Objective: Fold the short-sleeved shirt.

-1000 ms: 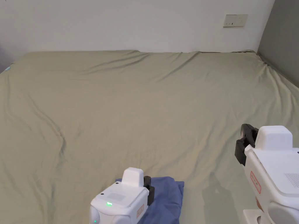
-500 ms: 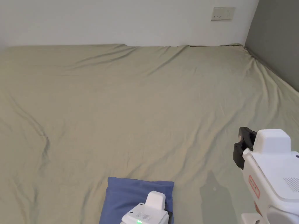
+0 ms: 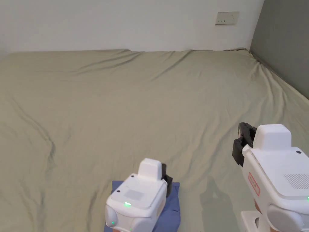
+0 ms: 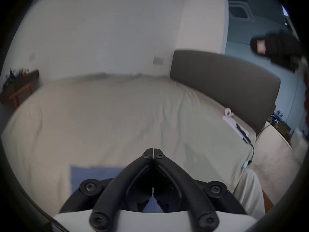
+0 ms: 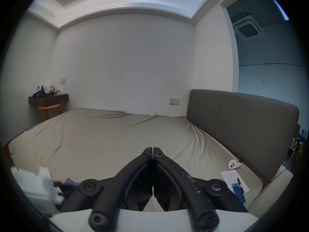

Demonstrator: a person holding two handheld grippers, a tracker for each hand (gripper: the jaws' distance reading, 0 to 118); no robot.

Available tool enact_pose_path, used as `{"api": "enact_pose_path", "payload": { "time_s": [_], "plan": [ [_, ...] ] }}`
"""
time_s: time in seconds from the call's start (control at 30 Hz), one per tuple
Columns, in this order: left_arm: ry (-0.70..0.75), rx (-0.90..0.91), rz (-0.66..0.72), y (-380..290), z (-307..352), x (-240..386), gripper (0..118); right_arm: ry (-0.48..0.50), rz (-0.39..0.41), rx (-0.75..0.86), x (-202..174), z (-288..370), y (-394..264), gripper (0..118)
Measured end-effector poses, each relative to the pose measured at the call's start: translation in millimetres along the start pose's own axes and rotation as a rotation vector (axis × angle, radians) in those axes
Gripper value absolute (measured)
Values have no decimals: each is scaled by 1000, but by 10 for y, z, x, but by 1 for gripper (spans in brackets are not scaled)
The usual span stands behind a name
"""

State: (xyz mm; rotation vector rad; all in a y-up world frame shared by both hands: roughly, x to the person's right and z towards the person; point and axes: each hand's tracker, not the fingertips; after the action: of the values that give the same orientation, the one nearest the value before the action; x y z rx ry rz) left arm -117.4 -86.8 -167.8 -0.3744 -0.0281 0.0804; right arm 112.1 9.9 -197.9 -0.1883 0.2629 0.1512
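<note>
The blue short-sleeved shirt (image 3: 172, 208) lies folded into a small rectangle at the near edge of the bed, mostly hidden under my left gripper (image 3: 165, 176) in the head view. In the left gripper view the blue shirt (image 4: 93, 173) sits flat below the left gripper (image 4: 153, 150), whose jaws are shut with nothing between them. My right gripper (image 3: 241, 136) hovers over the sheet to the right of the shirt. In the right gripper view the right gripper (image 5: 153, 149) is shut and empty, with a corner of the shirt (image 5: 71, 183) at lower left.
The bed's olive sheet (image 3: 151, 105) is wrinkled and wide. A grey headboard (image 5: 242, 126) runs along the right side. Near it lie a white case (image 5: 233, 164), a notepad (image 5: 231, 177) and a phone (image 5: 239, 193). A shelf with clothes (image 5: 48, 98) stands at the far left.
My left gripper dropped low toward the shirt, then rose and moved forward over it. The right gripper has stayed about where it was. The head camera shifted slightly.
</note>
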Motion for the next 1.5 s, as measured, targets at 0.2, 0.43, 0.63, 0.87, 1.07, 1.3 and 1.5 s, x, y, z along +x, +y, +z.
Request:
{"api": "enact_pose_path", "payload": {
  "time_s": [0.2, 0.43, 0.63, 0.87, 1.07, 1.3, 1.5],
  "plan": [
    [136, 193, -84, 505, 335, -432, 0, 12, 3, 63, -140, 109, 161, 2],
    [296, 332, -98, 852, 777, -1032, 0, 16, 24, 134, -257, 175, 271, 2],
    [393, 370, -84, 886, 990, -1531, 0, 9, 27, 157, -330, 179, 301, 2],
    [450, 370, -60, 858, 1114, -1759, 0, 20, 27, 157, -408, 161, 303, 2],
    [457, 365, -46, 829, 1113, -1768, 0, 25, 24, 152, -449, 133, 307, 2],
    [449, 340, -48, 754, 1038, -1758, 0, 69, 12, 88, -583, 7, 77, 2],
    [432, 324, -28, 694, 1019, -1784, 0, 162, -9, -167, -996, -282, -716, 2]
  ]
}}
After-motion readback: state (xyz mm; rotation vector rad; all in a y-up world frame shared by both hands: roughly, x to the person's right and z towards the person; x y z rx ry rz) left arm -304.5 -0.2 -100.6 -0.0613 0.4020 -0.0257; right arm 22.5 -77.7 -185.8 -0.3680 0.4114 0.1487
